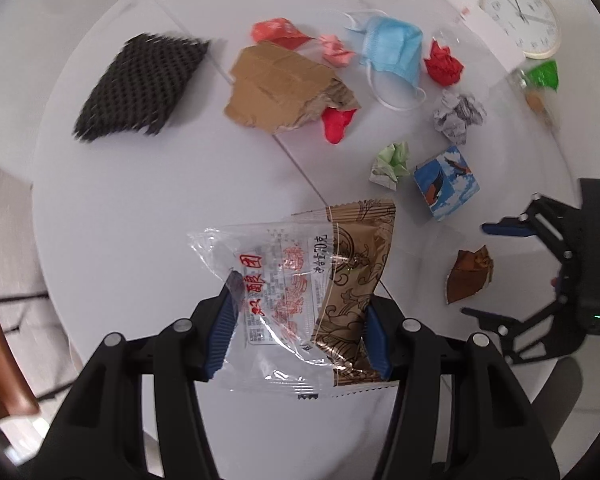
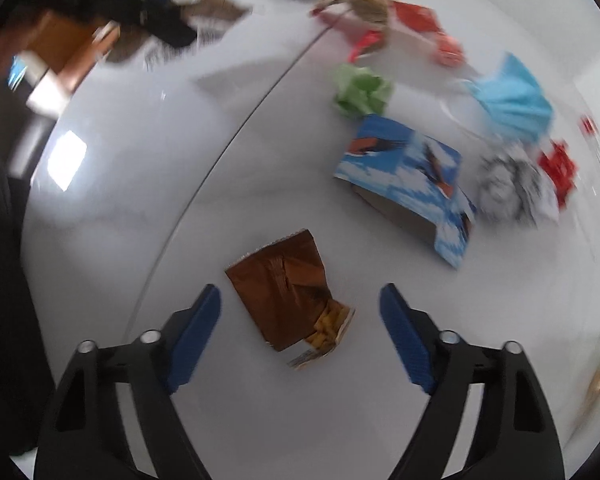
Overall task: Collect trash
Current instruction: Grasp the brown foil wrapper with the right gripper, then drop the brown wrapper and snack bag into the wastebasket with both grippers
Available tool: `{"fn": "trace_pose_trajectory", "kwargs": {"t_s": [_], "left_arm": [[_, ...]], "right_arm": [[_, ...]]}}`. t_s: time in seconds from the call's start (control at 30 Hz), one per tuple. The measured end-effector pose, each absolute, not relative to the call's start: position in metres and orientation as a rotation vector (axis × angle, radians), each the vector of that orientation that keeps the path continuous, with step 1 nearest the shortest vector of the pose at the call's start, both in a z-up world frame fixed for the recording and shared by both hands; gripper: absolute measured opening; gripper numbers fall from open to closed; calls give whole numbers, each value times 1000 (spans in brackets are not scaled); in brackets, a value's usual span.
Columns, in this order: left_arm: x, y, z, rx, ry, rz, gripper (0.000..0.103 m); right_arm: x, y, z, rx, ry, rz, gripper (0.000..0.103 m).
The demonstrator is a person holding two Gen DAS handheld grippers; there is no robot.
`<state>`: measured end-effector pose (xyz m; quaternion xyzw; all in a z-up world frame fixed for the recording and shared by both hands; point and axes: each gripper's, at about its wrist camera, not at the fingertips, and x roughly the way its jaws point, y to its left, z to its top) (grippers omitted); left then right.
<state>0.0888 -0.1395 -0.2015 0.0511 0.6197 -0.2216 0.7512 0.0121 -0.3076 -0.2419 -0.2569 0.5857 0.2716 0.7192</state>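
Observation:
My left gripper (image 1: 300,312) is shut on a clear and brown snack wrapper (image 1: 300,280), held above the white table (image 1: 160,200). My right gripper (image 2: 300,304) is open, its blue fingers either side of a torn brown foil wrapper (image 2: 288,292) lying on the table; it also shows in the left wrist view (image 1: 470,274), with the right gripper (image 1: 488,268) beside it. Other trash lies further off: a blue carton (image 2: 412,184), green paper ball (image 2: 362,90), blue face mask (image 2: 508,96), grey paper ball (image 2: 508,188), red paper balls (image 2: 556,168), torn cardboard (image 1: 284,88), black foam mesh (image 1: 140,84).
A white clock (image 1: 520,16) and a green-labelled bottle (image 1: 540,84) sit at the table's far right. A brown chair (image 1: 0,360) stands left of the table edge. A seam line (image 1: 300,168) crosses the tabletop.

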Motion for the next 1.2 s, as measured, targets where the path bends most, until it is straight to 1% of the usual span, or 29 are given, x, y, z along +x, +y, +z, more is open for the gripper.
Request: {"fn": "trace_pose_trajectory", "kwargs": {"t_s": [0.03, 0.17, 0.23, 0.27, 0.37, 0.4, 0.77, 0.9, 1.03, 1.2], "left_arm": [[85, -135, -198, 97, 1350, -468, 54], [75, -119, -187, 74, 1327, -417, 54], [71, -112, -184, 59, 1325, -395, 54], [70, -108, -183, 50, 1325, -386, 54], [66, -97, -182, 33, 1328, -365, 54], [66, -96, -182, 29, 1327, -360, 54], [53, -38, -173, -27, 1300, -328, 54], [49, -7, -172, -25, 1292, -327, 54], [44, 37, -175, -13, 1287, -300, 54], [38, 95, -194, -10, 1315, -243, 55]], "right_arm": [[13, -308, -243, -579, 1302, 618, 68], [17, -309, -249, -604, 1319, 670, 61], [15, -308, -249, -592, 1314, 674, 51], [14, -309, -248, -587, 1313, 674, 50], [10, -315, -247, -529, 1323, 669, 41], [10, -317, -246, -510, 1324, 662, 28], [4, -341, -234, -249, 1338, 513, 28], [3, -332, -206, -127, 1277, 432, 28], [0, -291, -177, -9, 1185, 403, 28], [7, -208, -168, 116, 1143, 426, 29]]}}
